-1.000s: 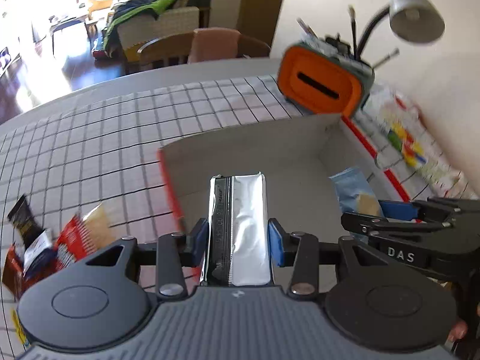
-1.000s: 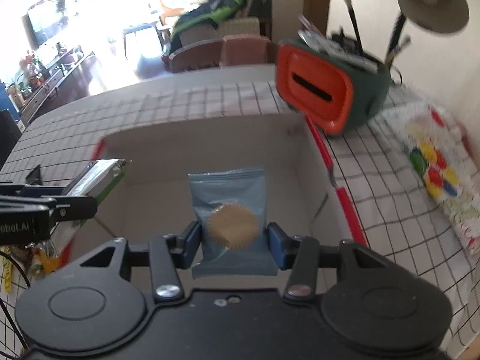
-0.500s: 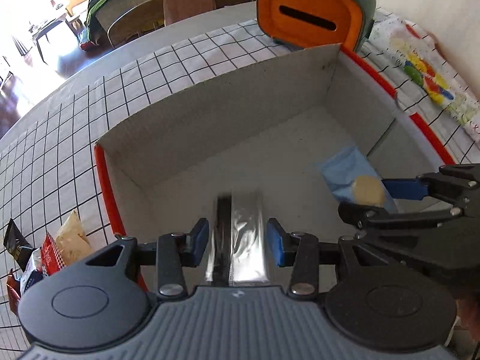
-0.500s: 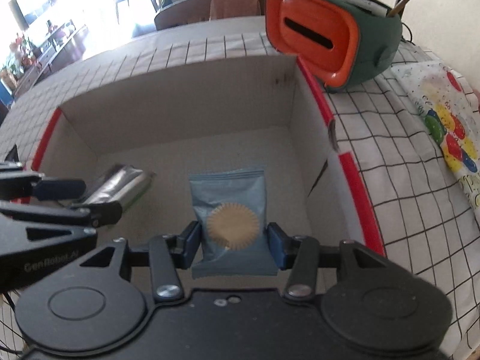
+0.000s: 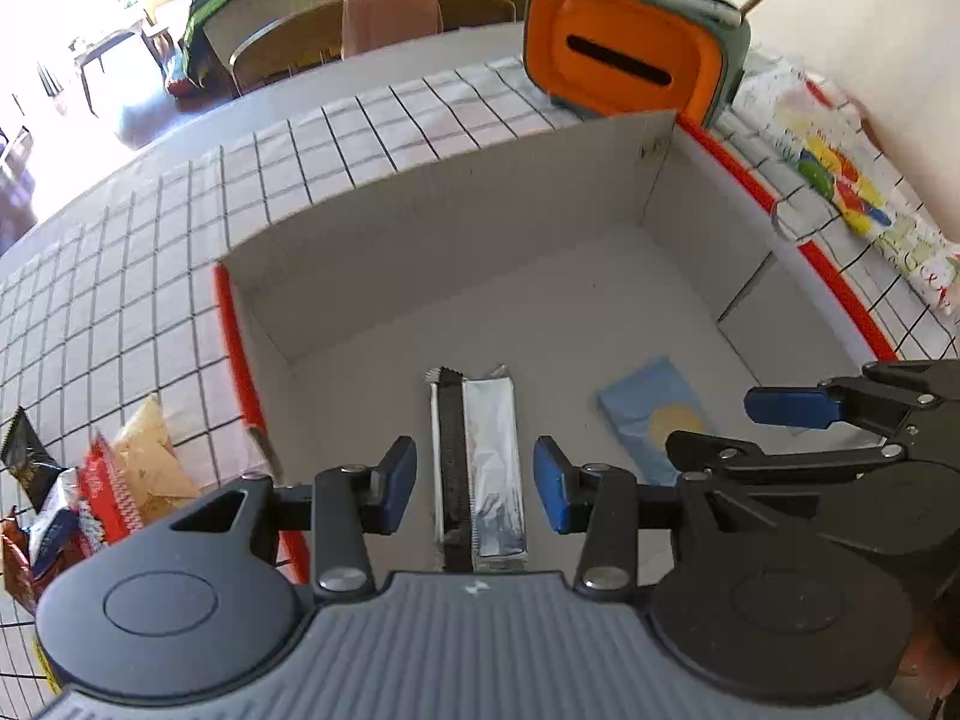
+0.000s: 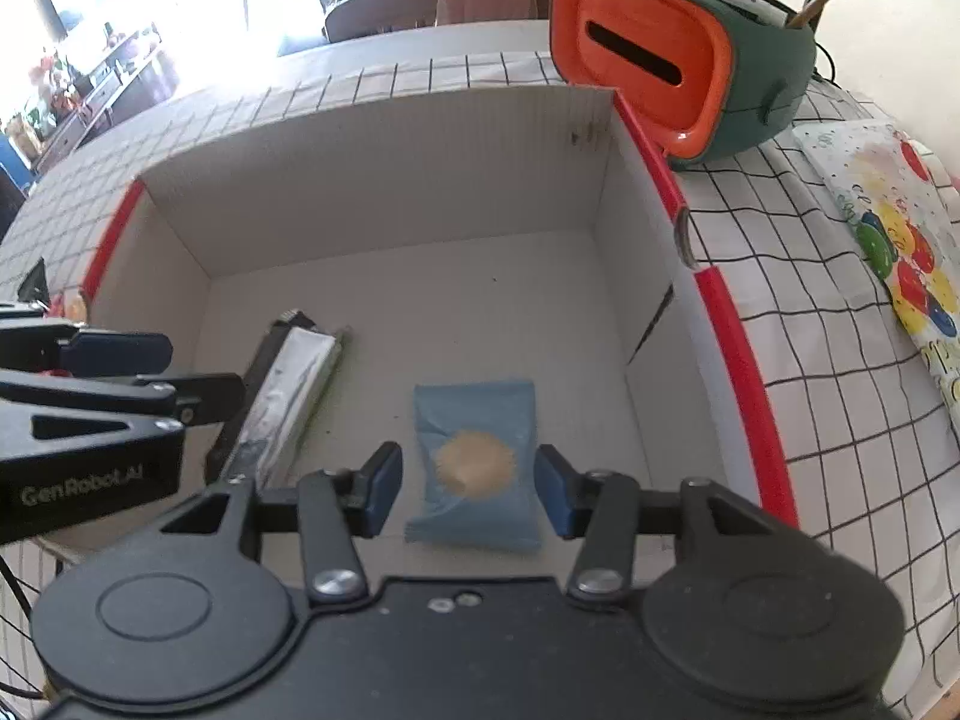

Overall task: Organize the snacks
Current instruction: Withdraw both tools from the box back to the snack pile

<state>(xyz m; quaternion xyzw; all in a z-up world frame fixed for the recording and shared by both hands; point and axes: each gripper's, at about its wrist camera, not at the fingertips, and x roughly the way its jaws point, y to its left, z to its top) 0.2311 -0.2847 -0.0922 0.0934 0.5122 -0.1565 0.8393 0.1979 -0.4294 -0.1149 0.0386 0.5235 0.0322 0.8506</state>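
An open cardboard box with red edges stands on the checked tablecloth. A silver snack bar lies flat on its floor. My left gripper hangs over the bar, open, with a small gap between each blue pad and the wrapper. To the right of the bar lies a blue packet with a tan round print, slightly blurred. My right gripper is above it, open, pads clear of its sides. Each gripper also shows in the other view: the right gripper and the left gripper.
Several loose snack packets are heaped on the cloth left of the box. An orange-and-green holder with brushes stands behind the box's far right corner. A colourful printed sheet lies to the right. Chairs stand beyond the table.
Both grippers came down into the box. The silver bar and the blue packet, gripped between the pads before, now lie loose on the box floor.
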